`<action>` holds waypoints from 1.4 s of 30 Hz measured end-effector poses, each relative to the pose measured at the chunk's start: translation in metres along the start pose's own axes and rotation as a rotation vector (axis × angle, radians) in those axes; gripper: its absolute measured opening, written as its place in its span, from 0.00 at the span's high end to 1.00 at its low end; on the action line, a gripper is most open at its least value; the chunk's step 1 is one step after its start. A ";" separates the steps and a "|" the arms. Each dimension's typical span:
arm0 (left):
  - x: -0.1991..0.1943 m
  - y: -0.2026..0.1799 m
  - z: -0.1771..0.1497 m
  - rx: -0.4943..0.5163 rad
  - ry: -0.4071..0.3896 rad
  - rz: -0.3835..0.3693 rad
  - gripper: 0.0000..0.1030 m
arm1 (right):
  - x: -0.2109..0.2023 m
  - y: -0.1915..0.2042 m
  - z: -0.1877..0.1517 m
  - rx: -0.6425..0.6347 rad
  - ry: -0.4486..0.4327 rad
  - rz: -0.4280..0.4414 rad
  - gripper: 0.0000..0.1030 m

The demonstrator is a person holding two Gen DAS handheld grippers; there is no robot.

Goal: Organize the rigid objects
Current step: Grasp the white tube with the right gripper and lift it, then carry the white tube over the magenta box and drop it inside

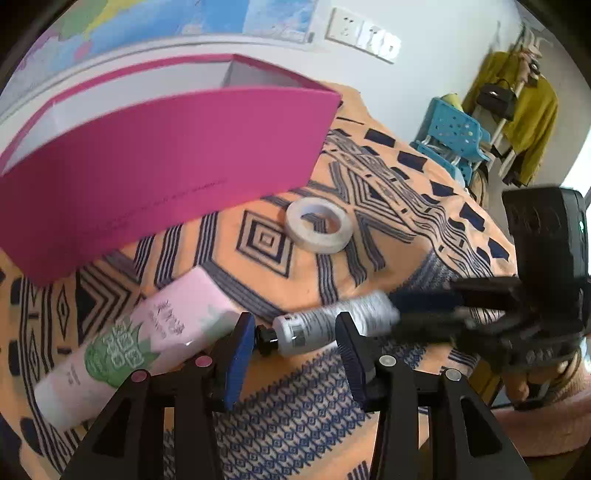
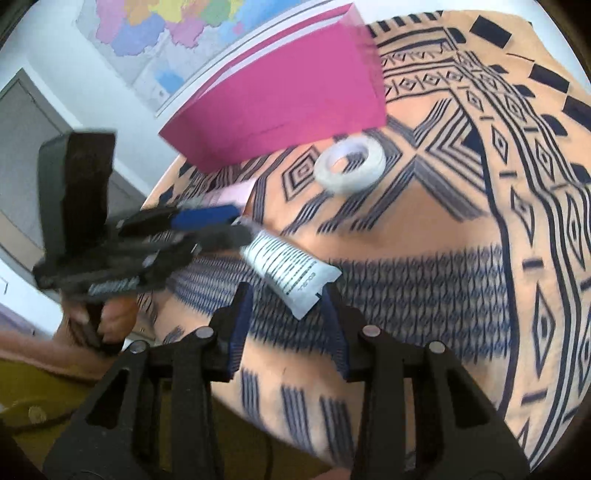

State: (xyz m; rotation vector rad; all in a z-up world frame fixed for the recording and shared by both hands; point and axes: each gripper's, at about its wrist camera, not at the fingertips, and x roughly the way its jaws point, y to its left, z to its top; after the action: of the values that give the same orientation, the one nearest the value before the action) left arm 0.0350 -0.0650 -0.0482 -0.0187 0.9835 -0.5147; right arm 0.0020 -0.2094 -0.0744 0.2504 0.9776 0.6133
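A small white tube (image 1: pixel 317 328) (image 2: pixel 288 269) with a black cap lies across the orange patterned cloth. My right gripper (image 2: pixel 286 295) (image 1: pixel 402 310) is shut on its crimped end. My left gripper (image 1: pixel 295 321) (image 2: pixel 236 227) hovers at the cap end with its jaws drawn in to a narrow gap. The cap shows in that gap and the tube body runs behind the right finger, so neither pad visibly presses on it. A larger pink tube (image 1: pixel 147 339) lies just left of the left gripper. A white tape roll (image 1: pixel 319 229) (image 2: pixel 349 168) lies flat in front of an open pink box (image 1: pixel 166 158) (image 2: pixel 280 99).
The patterned cloth (image 1: pixel 369 184) covers the table and drops away at the near and right edges. A blue plastic stool (image 1: pixel 454 136) and a rack of yellow clothes (image 1: pixel 524 110) stand beyond the table. A map (image 2: pixel 159 33) hangs on the wall. A hand (image 2: pixel 110 317) holds the left gripper.
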 end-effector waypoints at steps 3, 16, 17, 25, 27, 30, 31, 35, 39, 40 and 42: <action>0.001 0.001 -0.004 -0.022 0.012 0.001 0.57 | 0.007 -0.004 0.009 -0.011 -0.019 -0.025 0.59; 0.001 -0.004 -0.007 -0.034 0.008 0.056 0.57 | 0.005 0.000 0.003 -0.003 -0.034 -0.043 0.57; 0.000 -0.004 -0.007 -0.038 0.005 0.055 0.57 | 0.005 0.000 0.004 -0.001 -0.033 -0.038 0.56; -0.011 -0.003 0.002 -0.067 -0.036 0.066 0.57 | 0.003 0.007 0.008 -0.011 -0.038 -0.020 0.54; -0.014 -0.002 0.005 -0.075 -0.048 0.066 0.57 | 0.000 0.008 0.012 -0.017 -0.047 -0.013 0.54; -0.019 -0.001 0.009 -0.081 -0.067 0.072 0.57 | -0.005 0.012 0.017 -0.029 -0.063 -0.005 0.54; -0.021 -0.001 0.011 -0.082 -0.073 0.073 0.57 | -0.005 0.013 0.019 -0.033 -0.066 -0.004 0.54; -0.030 0.002 0.021 -0.086 -0.102 0.077 0.57 | -0.010 0.018 0.030 -0.054 -0.087 0.001 0.54; -0.039 0.003 0.036 -0.080 -0.138 0.092 0.57 | -0.017 0.023 0.044 -0.081 -0.119 0.011 0.54; -0.041 0.003 0.040 -0.076 -0.149 0.098 0.57 | -0.018 0.025 0.048 -0.092 -0.128 0.009 0.54; -0.046 0.003 0.048 -0.071 -0.169 0.108 0.57 | -0.021 0.028 0.056 -0.111 -0.142 0.006 0.54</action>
State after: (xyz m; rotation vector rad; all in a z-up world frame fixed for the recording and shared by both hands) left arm 0.0542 -0.0530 0.0138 -0.0714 0.8319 -0.3728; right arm 0.0292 -0.1950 -0.0162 0.1958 0.8035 0.6442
